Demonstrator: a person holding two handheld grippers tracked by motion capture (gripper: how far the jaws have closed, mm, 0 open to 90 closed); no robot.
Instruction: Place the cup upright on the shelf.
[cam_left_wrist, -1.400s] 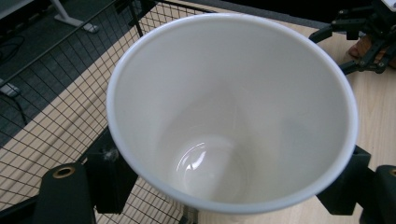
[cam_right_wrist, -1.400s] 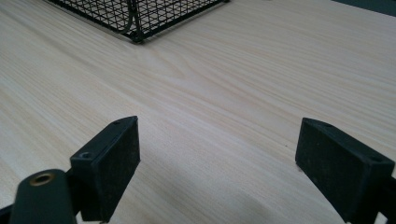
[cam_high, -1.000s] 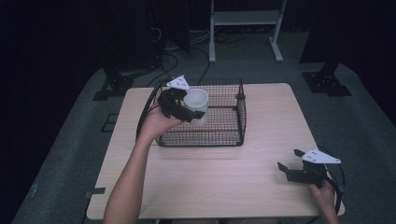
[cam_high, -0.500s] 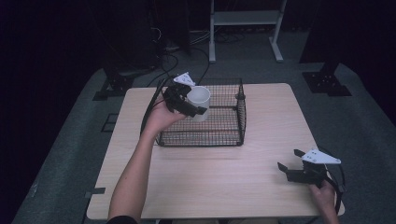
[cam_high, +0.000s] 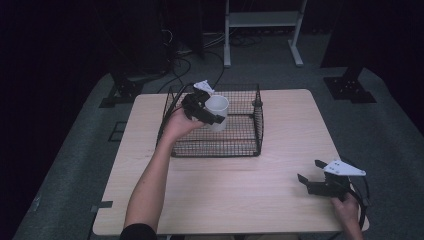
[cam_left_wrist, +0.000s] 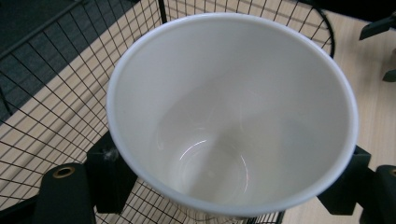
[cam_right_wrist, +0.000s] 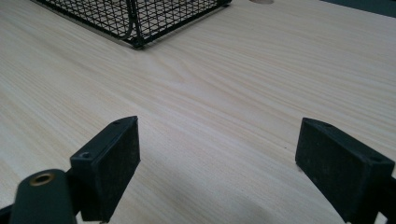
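You are lowering the plain white ceramic cup (cam_high: 217, 111), clamped in your left gripper (cam_high: 212, 116), deeper into the black wire mesh basket (cam_high: 250, 142) than a moment ago, nearing set-down, while your right gripper (cam_high: 314, 180) is resting wide open and empty on the light wooden table (cam_high: 240, 195).

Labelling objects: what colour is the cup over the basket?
White cup, plain inside; clearest in the left gripper view.

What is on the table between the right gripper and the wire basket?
Nothing: in the high view the table is bare wood between the right gripper and the wire basket. The right gripper view shows the same bare stretch.
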